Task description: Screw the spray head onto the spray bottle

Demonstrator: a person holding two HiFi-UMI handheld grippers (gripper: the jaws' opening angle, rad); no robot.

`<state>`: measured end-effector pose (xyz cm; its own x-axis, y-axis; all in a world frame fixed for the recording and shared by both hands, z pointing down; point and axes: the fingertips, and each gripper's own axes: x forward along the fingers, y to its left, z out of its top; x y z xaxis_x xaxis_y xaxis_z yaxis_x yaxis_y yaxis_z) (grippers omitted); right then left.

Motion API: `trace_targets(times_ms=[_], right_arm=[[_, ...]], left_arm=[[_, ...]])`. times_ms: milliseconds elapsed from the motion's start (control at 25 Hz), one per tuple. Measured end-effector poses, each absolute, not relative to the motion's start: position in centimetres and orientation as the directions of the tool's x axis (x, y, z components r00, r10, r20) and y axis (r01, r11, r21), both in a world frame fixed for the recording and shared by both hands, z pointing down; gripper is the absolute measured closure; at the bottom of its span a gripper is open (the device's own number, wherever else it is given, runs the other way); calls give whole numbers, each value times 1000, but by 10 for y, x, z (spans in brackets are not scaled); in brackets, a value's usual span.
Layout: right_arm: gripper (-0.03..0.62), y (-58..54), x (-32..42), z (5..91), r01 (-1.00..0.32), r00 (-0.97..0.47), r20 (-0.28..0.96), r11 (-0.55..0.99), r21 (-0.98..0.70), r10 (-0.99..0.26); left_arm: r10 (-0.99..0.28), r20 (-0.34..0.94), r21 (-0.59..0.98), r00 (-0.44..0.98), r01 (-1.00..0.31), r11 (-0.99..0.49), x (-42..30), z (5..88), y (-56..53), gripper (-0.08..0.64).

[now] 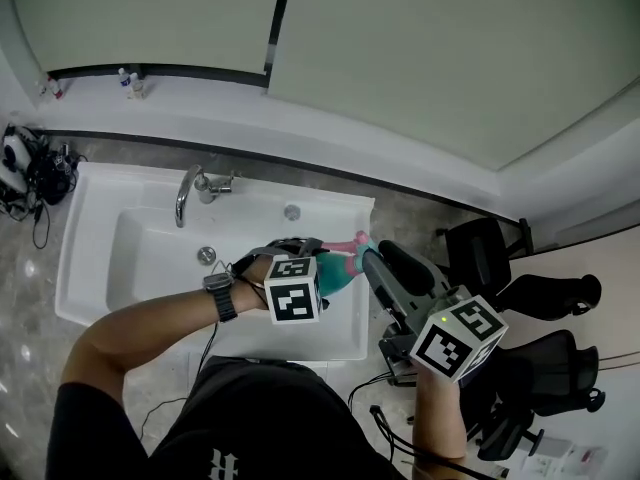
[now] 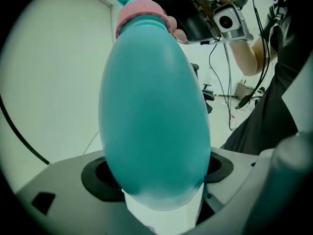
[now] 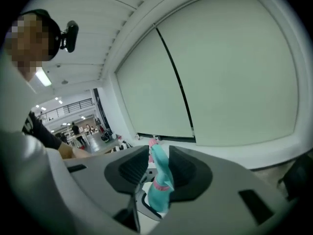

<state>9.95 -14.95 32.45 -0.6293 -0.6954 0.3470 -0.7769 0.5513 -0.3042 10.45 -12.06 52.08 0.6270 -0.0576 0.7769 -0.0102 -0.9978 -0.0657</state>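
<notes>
Head view: both grippers are held over a white sink (image 1: 92, 268) with a chrome faucet (image 1: 186, 194) at its back edge.

Left gripper (image 1: 322, 276): fingers are spread wide and clamped on the belly of the teal spray bottle (image 1: 340, 280). In the left gripper view the bottle (image 2: 154, 116) fills the gap between the fingers, with its neck pointing away from the camera. A pink collar (image 2: 142, 11) is seen at the neck.

Right gripper (image 1: 372, 258): it is brought in from the right to the bottle's top end. In the right gripper view the fingers (image 3: 134, 168) are closed on the slim teal spray head (image 3: 159, 173), just above the pink collar.

The spray head (image 1: 358, 243) is seated at the bottle's neck, and bottle and head are held clear above the basin. How far the collar is threaded on cannot be told.
</notes>
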Motion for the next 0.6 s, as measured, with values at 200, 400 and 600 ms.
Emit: trace_targets(times_ms=[200,400,600], right_arm=[[468,-133,85,309,-719,-644,354,694,21,-678],[468,-124,82,288,-638,-728,306,770,28,-614],[468,-122,84,279,-617,-742,299,786,44,-600]], left_arm=[[-77,743,-108,665,5,-994,108,506,-120,118],[-86,699,-144,710,22,-989,110,490,-119,118],[-148,666,-239,731,21,-971,111,472,-124,118]])
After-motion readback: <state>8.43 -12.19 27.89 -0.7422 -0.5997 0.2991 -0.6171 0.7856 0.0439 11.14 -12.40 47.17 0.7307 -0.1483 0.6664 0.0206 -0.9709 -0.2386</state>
